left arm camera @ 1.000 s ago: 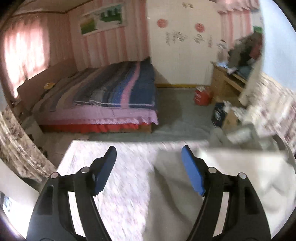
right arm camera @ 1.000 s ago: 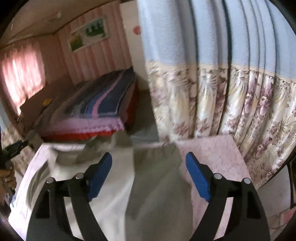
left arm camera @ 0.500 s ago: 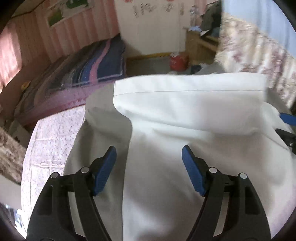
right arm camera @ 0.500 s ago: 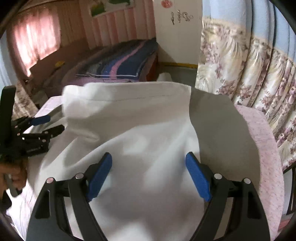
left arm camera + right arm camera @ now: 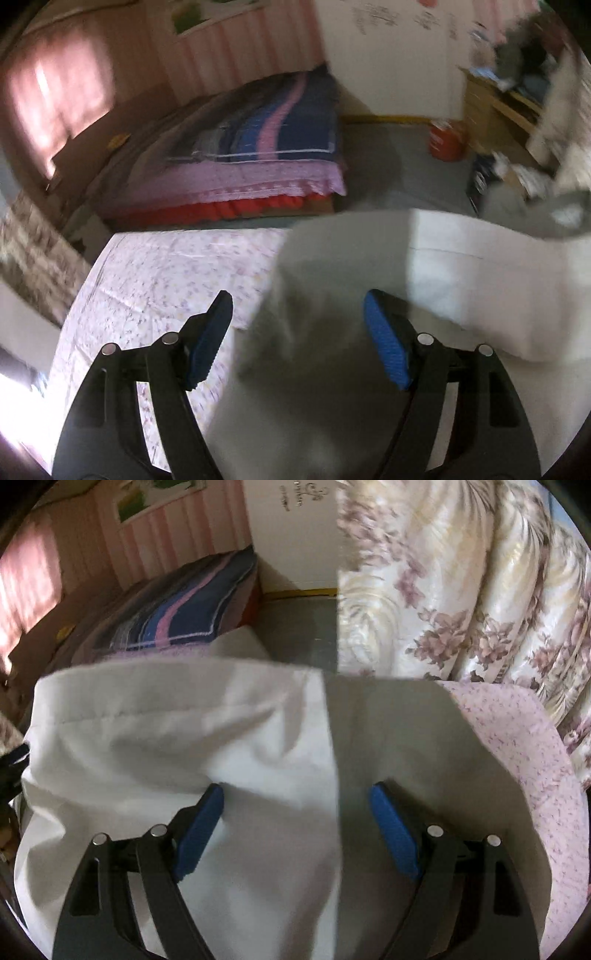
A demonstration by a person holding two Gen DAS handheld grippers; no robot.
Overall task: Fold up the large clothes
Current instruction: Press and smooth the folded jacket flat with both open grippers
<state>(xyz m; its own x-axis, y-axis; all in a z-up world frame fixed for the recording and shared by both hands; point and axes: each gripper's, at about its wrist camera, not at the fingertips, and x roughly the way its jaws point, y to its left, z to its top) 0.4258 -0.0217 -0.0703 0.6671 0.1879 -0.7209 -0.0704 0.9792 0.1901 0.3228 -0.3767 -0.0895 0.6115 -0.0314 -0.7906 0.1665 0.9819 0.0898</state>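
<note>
A large white garment (image 5: 192, 746) lies spread on a table with a pink flowered cloth (image 5: 517, 738). In the left wrist view the garment (image 5: 461, 280) fills the right and lower middle, blurred by motion. My left gripper (image 5: 297, 332) is open and empty above the garment's left edge. My right gripper (image 5: 295, 823) is open and empty, low over the garment's middle, with a hemmed fold (image 5: 147, 709) lying ahead of it. The tip of the left gripper (image 5: 11, 760) shows at the far left edge of the right wrist view.
A bed with a striped blue and pink quilt (image 5: 266, 133) stands beyond the table. A red container (image 5: 447, 142) and a wooden desk (image 5: 495, 92) are at the back right. A flowered curtain (image 5: 480, 590) hangs close on the right. The pink tablecloth (image 5: 166, 273) shows at left.
The left gripper has swung left and back, so the bed and tablecloth show again. The right gripper has moved lower and closer over the garment. Both stay open.
</note>
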